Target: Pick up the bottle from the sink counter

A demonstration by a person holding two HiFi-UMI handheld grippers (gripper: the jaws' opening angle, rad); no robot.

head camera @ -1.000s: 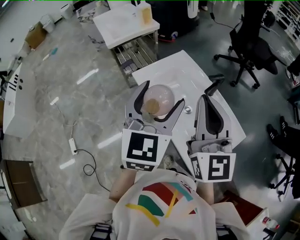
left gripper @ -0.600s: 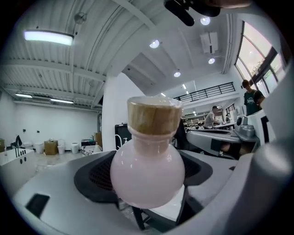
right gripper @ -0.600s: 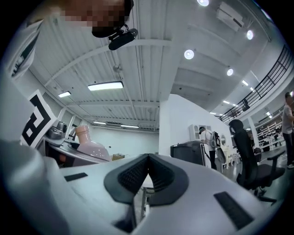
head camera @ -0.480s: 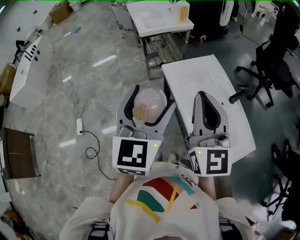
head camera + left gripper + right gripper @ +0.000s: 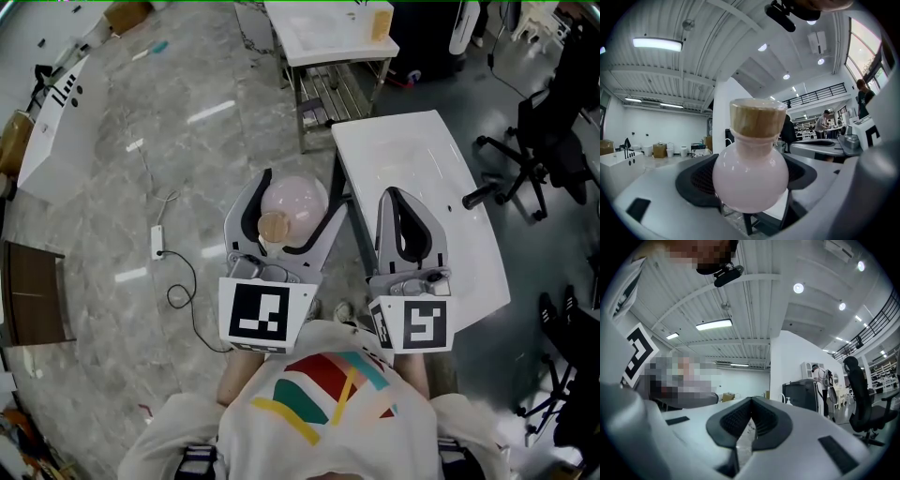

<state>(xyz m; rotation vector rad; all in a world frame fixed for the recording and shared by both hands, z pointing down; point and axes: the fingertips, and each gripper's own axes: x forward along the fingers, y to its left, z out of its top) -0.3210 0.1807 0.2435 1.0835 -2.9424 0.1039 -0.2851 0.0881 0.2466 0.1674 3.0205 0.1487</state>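
Left tongs (image 5: 298, 208) clamp the pink bottle (image 5: 750, 173) at its round belly, holding it clear of the table (image 5: 412, 150); right tongs (image 5: 405, 202) pressed together, spare.

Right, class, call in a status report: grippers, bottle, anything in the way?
Left gripper shut on pink bottle, cork stopper up. Right gripper shut, empty. Bottle off the sink counter, over floor beside it. Nothing in the way.
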